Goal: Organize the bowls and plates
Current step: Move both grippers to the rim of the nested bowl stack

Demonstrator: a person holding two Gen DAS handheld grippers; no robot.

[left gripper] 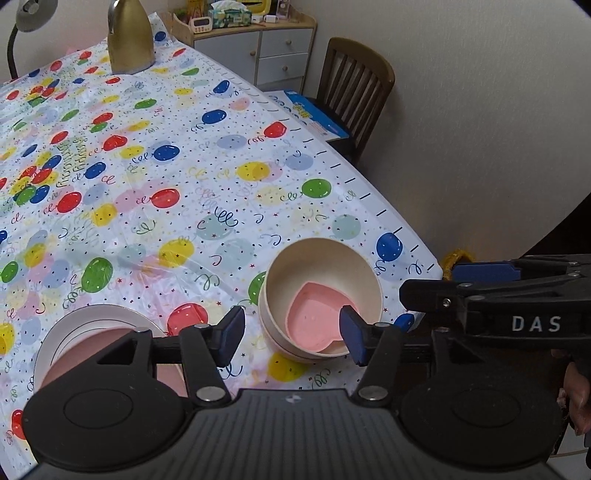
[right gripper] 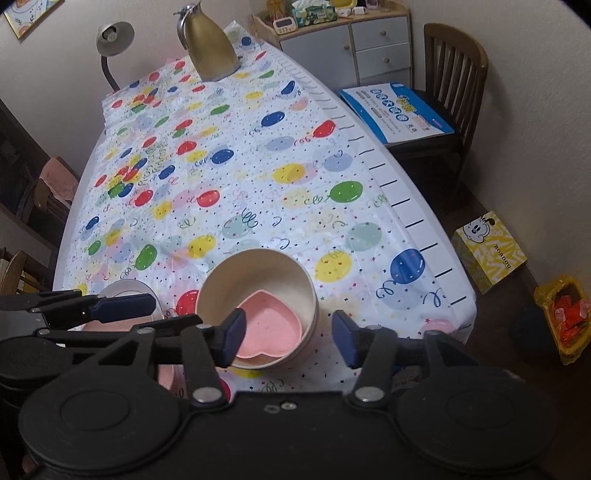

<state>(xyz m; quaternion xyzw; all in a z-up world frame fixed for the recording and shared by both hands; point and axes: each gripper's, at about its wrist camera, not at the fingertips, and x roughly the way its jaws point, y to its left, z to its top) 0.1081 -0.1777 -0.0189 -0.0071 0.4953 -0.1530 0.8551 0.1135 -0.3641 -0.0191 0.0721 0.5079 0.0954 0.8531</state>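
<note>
A cream bowl (left gripper: 295, 266) (right gripper: 255, 264), stacked in another cream bowl, stands near the table's front right corner. A pink heart-shaped dish (left gripper: 314, 321) (right gripper: 273, 325) lies inside it. To its left a pink plate (left gripper: 74, 350) rests on a white plate (left gripper: 88, 317) (right gripper: 125, 286). My left gripper (left gripper: 291, 336) hovers above the bowl's near rim, open, with nothing between its pads. My right gripper (right gripper: 288, 338) hangs over the bowl's right side, also open and empty. Each gripper shows from the side in the other's view, the right gripper (left gripper: 432, 280) and the left gripper (right gripper: 166, 314).
A gold jug (right gripper: 210, 48) and a desk lamp (right gripper: 112, 35) stand at the table's far end. The table edge (right gripper: 417, 221) runs along the right. Beyond it are a chair (right gripper: 450, 66) bearing a blue box, a yellow box (right gripper: 487, 251) and a yellow basket (right gripper: 565, 314) on the floor.
</note>
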